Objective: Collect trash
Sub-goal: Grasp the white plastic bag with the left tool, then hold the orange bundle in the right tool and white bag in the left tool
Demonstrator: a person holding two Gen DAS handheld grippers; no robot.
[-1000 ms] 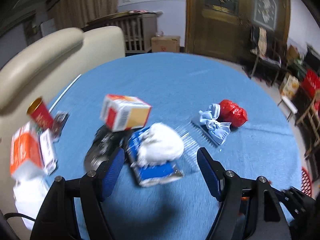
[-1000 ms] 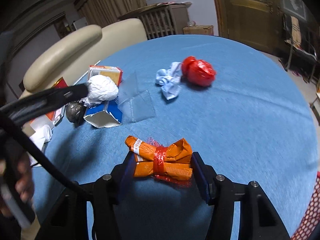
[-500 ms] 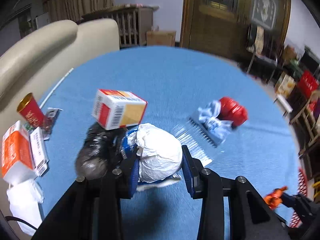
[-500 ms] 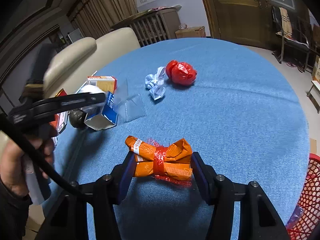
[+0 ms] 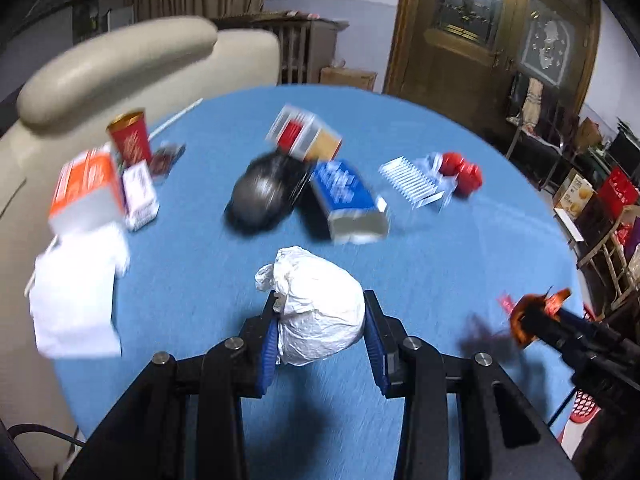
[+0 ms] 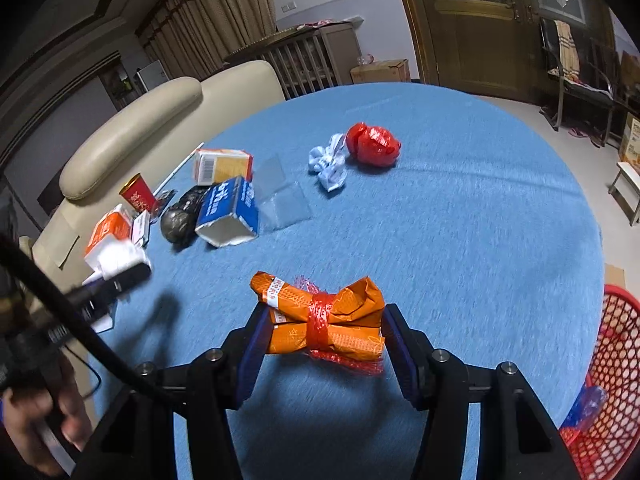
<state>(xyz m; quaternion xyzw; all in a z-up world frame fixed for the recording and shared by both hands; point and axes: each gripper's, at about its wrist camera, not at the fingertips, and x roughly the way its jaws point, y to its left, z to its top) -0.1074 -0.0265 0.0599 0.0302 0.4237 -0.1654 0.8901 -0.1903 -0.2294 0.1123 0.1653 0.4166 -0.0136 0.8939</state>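
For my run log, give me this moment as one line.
left gripper: shut on white bag | right gripper: shut on orange packet | red basket: nearby

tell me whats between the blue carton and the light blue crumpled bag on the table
A clear plastic tray lies between the blue carton and the light blue crumpled bag, on the blue tablecloth. The right wrist view shows it best.

1. The right gripper (image 6: 324,330) has its jaws clamped on a crumpled orange wrapper bundle tied with red mesh (image 6: 320,322).
2. It hangs over the round blue-clothed surface (image 6: 460,240).
3. A red perforated plastic basket (image 6: 616,368) sits at the right edge.
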